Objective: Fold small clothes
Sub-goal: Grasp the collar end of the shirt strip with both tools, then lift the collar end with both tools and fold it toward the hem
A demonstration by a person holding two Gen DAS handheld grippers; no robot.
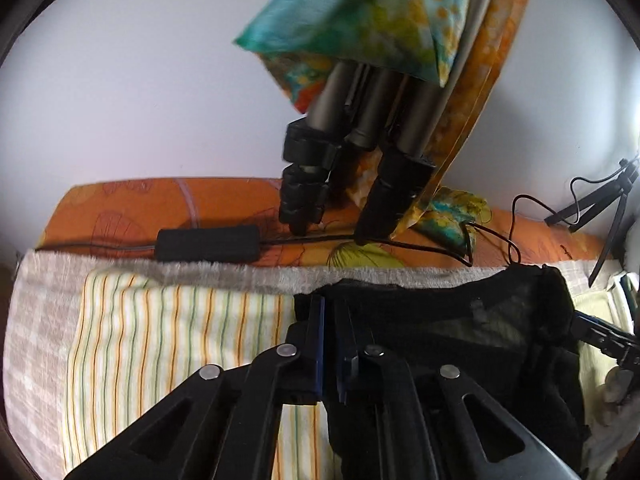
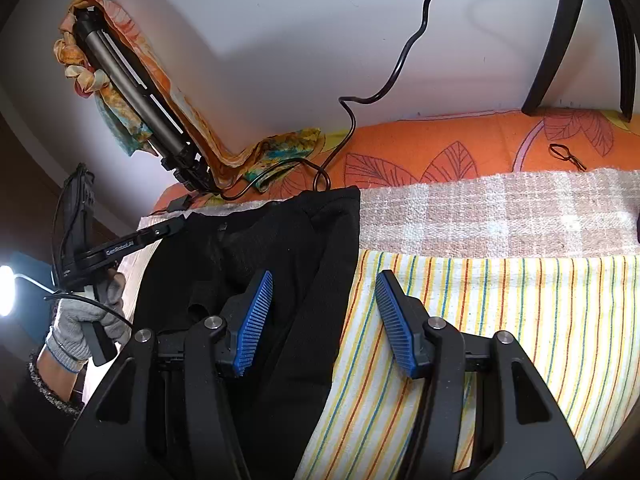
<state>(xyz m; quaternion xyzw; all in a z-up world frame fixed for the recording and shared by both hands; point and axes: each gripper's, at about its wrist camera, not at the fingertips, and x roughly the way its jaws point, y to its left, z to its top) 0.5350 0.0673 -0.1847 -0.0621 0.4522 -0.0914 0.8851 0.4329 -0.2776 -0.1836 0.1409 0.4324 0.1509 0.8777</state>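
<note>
A small black garment [image 2: 256, 248] lies on a striped yellow cloth [image 2: 500, 320]; it also shows in the left wrist view [image 1: 460, 320]. My left gripper [image 1: 330, 344] is shut on the garment's left edge, its blue pads pressed together on the fabric. It also shows in the right wrist view [image 2: 176, 226] at the garment's far left corner, held by a gloved hand [image 2: 80, 328]. My right gripper [image 2: 324, 320] is open over the garment's right edge; its left pad [image 2: 256, 320] is above the black fabric and its right pad [image 2: 396, 320] above the striped cloth.
A checked towel [image 2: 500, 216] lies under the striped cloth on an orange leaf-print sheet [image 2: 440, 148]. A tripod [image 1: 352, 152] draped with a colourful cloth [image 1: 360, 12] stands at the back against the wall. Black cables [image 2: 404, 48] and a black box [image 1: 208, 242] lie there.
</note>
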